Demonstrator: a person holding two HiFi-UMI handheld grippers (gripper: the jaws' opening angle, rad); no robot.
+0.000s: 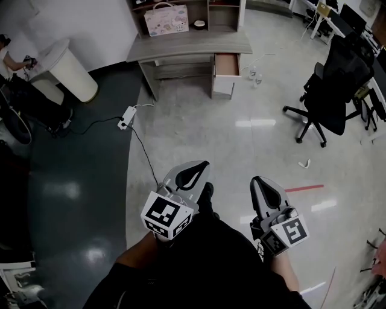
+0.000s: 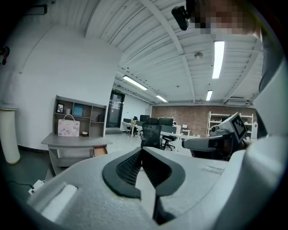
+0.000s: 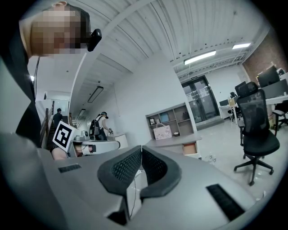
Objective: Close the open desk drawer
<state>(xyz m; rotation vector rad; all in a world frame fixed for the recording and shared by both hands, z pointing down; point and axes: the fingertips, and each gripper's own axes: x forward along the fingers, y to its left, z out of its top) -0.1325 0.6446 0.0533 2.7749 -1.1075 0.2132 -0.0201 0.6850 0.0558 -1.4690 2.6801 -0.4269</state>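
Left gripper view: your left gripper (image 2: pixel 141 151) has its jaws pressed together at the tips, with nothing between them.
Right gripper view: your right gripper (image 3: pixel 141 148) is the same, jaws closed tip to tip and empty.
Head view: you hold both grippers low in front of your body, side by side and apart, each pointing out over the floor (image 1: pixel 199 133).
Drawer: the desk drawer (image 1: pixel 226 65) stands pulled out under the right end of the desk (image 1: pixel 187 47), its inside showing, well apart from both of your grippers.
Desk top: a pink bag (image 1: pixel 166 19) with handles stands upright on it, in front of the shelf unit (image 1: pixel 223 12).
Left of the desk: a white power strip (image 1: pixel 126 116) lies on the floor, its cable trailing towards you.
Right of the desk: a black office chair (image 1: pixel 329 90) stands well apart from the drawer.
Near your right gripper: a short red strip of tape (image 1: pixel 304 188) lies on the floor just beyond it.
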